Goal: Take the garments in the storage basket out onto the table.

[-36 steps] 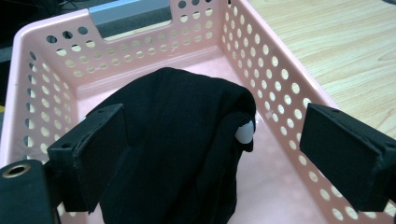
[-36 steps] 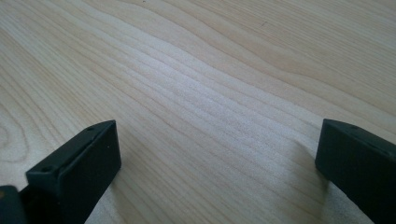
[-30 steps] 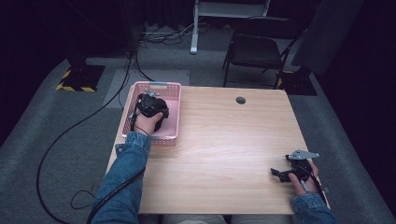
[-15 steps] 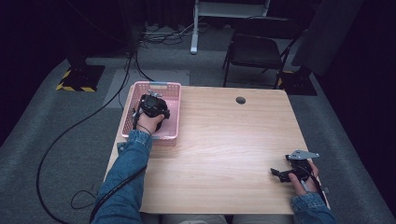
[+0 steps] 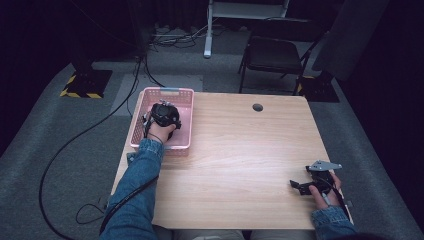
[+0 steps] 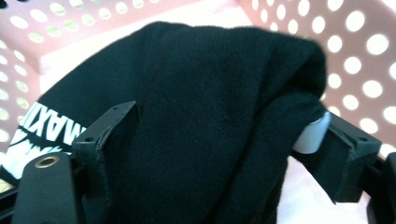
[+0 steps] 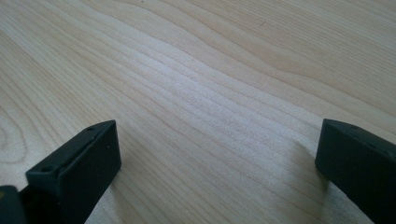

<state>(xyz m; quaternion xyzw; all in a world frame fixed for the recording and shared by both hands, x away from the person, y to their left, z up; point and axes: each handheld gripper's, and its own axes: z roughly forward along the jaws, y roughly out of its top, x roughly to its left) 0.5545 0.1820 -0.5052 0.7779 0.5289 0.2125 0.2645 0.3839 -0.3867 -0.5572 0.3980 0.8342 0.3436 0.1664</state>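
Observation:
A black cloth (image 6: pixel 210 93) with white lettering lies bunched in the pink perforated basket (image 5: pixel 167 91) at the table's far left. My left gripper (image 5: pixel 164 114) reaches down into the basket. In the left gripper view my left gripper (image 6: pixel 219 126) has its jaws on either side of the cloth, and a fold drapes over the right jaw. The jaws have just been closing, still stand wide, and the cloth fills the gap between them. My right gripper (image 5: pixel 296 185) rests on the table near its front right corner. In the right gripper view my right gripper (image 7: pixel 219 140) is open over bare wood.
The wooden table (image 5: pixel 240 150) has a small round hole (image 5: pixel 257 107) near its far edge. A dark chair (image 5: pixel 272 57) and cables lie on the floor beyond the table. The left gripper's cable trails off the table's front left.
My left hand has sunk a little deeper into the basket. The right hand has kept still.

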